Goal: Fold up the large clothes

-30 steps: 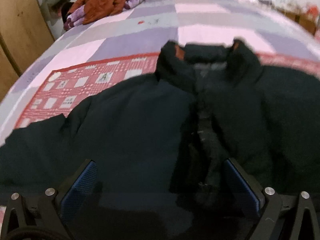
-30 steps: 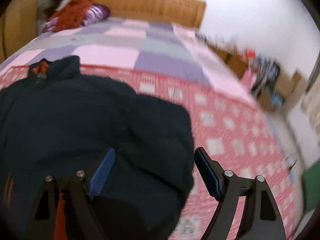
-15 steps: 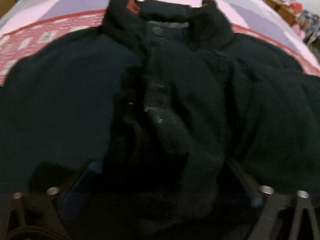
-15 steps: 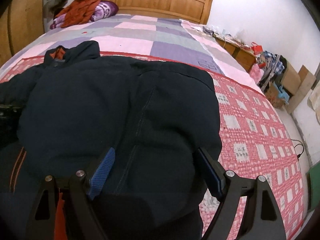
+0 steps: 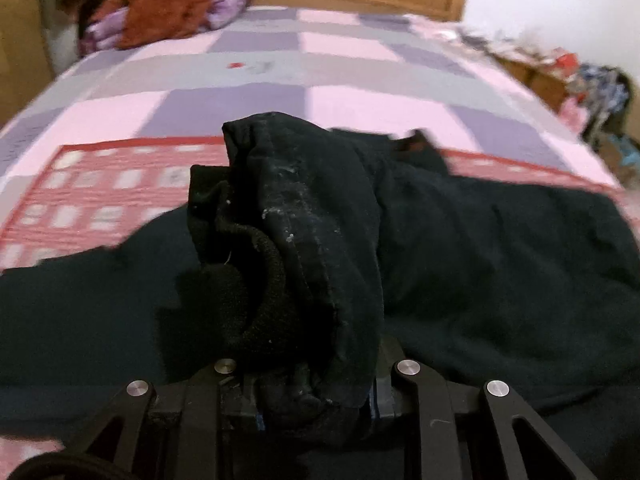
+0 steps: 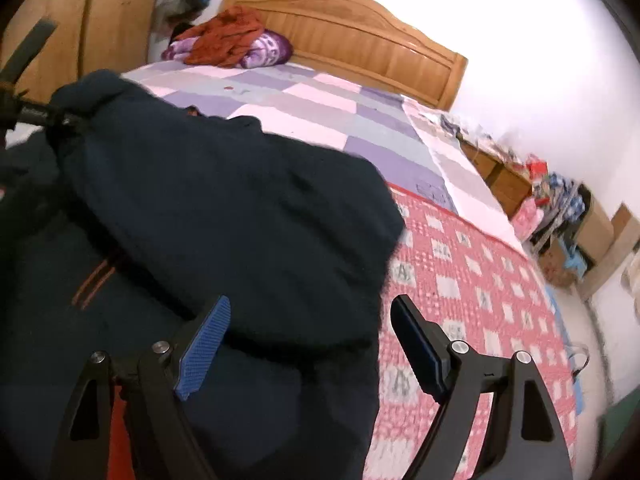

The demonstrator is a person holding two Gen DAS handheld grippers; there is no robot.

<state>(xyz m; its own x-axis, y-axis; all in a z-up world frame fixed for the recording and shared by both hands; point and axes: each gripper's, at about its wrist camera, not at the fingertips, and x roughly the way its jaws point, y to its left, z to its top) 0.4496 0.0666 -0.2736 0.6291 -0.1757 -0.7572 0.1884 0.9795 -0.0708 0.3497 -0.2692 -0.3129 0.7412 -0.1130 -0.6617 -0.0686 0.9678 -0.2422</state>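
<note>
A large dark navy jacket lies spread on the bed; it also shows in the right wrist view. My left gripper is shut on a bunched fold of the jacket's front edge, lifted above the rest. In the right wrist view the left gripper shows at far left, holding up the raised fabric. My right gripper is open and empty, its blue pads over the jacket's lower right part.
The bed has a pink and purple checked cover and a red patterned blanket. An orange garment on a purple pillow lies by the wooden headboard. Cluttered furniture stands along the right.
My left gripper has closed on the jacket's front edge and lifted it off the bed. My right gripper stays open, with the jacket shifting beneath it.
</note>
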